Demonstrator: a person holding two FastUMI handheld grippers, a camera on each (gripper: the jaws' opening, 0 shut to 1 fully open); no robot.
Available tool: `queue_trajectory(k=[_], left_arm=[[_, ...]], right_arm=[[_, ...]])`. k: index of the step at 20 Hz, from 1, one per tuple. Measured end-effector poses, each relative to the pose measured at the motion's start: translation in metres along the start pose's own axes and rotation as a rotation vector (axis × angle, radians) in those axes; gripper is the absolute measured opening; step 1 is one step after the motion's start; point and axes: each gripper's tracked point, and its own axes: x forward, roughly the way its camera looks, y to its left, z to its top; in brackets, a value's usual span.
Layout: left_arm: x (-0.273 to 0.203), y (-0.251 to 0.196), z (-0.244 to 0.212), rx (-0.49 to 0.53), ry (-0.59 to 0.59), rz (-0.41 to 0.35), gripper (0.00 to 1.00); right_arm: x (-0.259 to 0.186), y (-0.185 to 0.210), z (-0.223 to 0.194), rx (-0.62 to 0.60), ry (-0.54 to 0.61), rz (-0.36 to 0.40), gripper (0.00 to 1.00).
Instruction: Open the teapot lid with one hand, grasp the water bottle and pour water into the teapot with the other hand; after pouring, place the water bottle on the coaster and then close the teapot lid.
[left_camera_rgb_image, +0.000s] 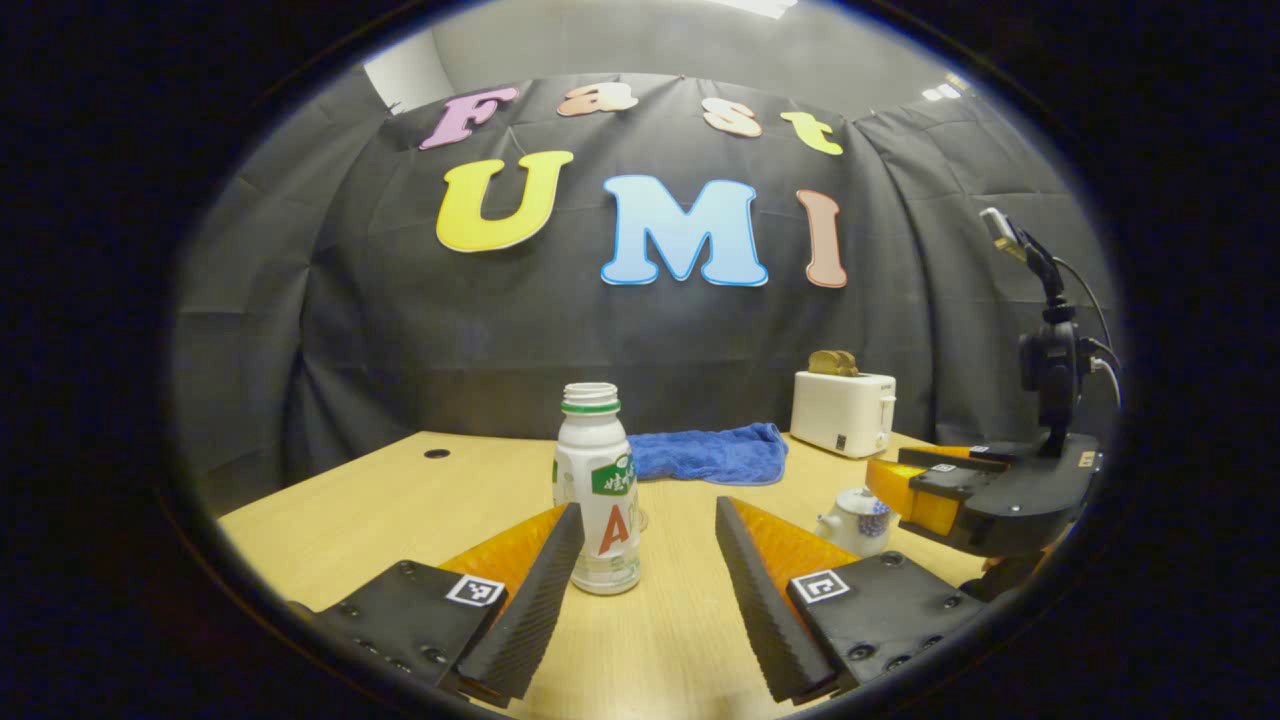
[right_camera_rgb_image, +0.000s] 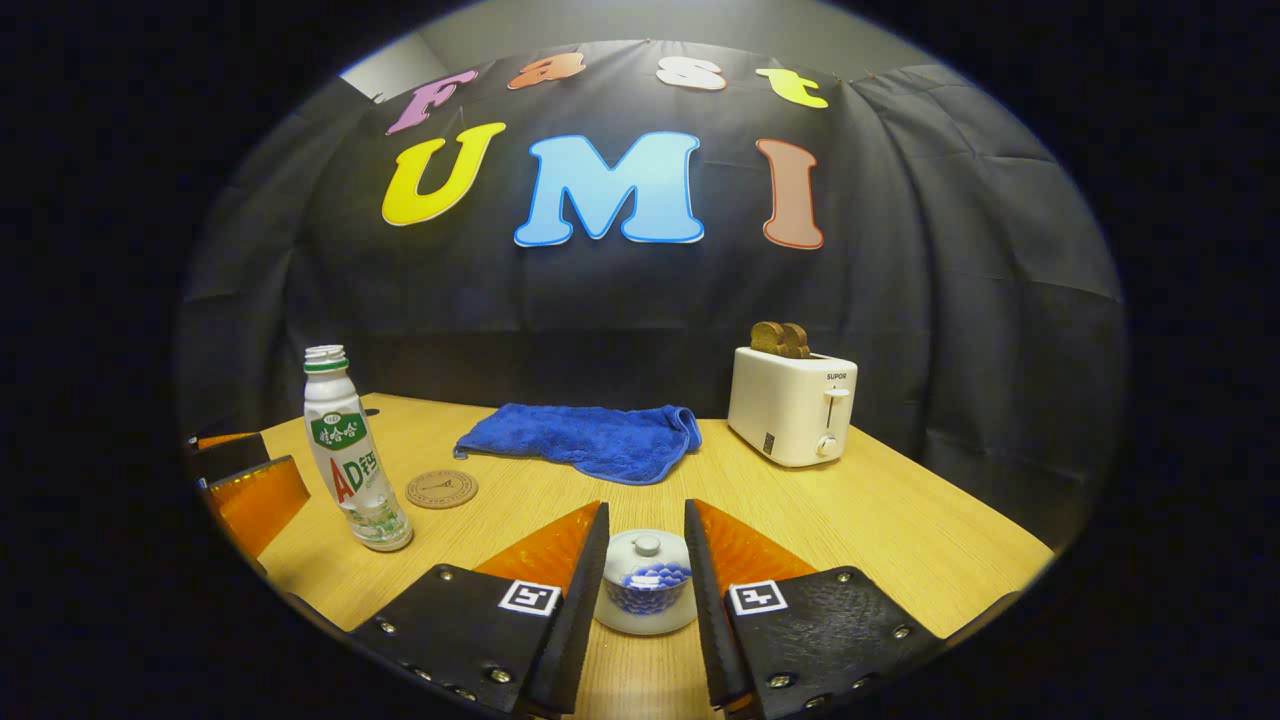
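A white uncapped water bottle (left_camera_rgb_image: 598, 490) with a green label stands upright on the wooden table (left_camera_rgb_image: 400, 500). My left gripper (left_camera_rgb_image: 648, 507) is open around it, the bottle close to the left-hand finger. The small white teapot (right_camera_rgb_image: 645, 590) with blue pattern has its lid (right_camera_rgb_image: 647, 548) on. It sits between the spread fingers of my open right gripper (right_camera_rgb_image: 646, 510), which flank its sides. In the left gripper view the teapot (left_camera_rgb_image: 855, 520) is partly hidden behind the right gripper (left_camera_rgb_image: 905, 475). A round cork coaster (right_camera_rgb_image: 441, 489) lies just right of the bottle (right_camera_rgb_image: 352, 460).
A blue towel (right_camera_rgb_image: 590, 437) lies crumpled at the back of the table. A white toaster (right_camera_rgb_image: 793, 405) with bread in it stands at the back right. The left gripper (right_camera_rgb_image: 235, 470) shows at the left edge of the right gripper view.
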Motion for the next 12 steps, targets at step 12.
queue_trajectory(k=[12], left_arm=[[0.004, -0.01, -0.011, -0.022, 0.026, -0.028, 0.94]], right_arm=[[0.024, 0.003, -0.018, -0.034, 0.066, 0.022, 0.47]])
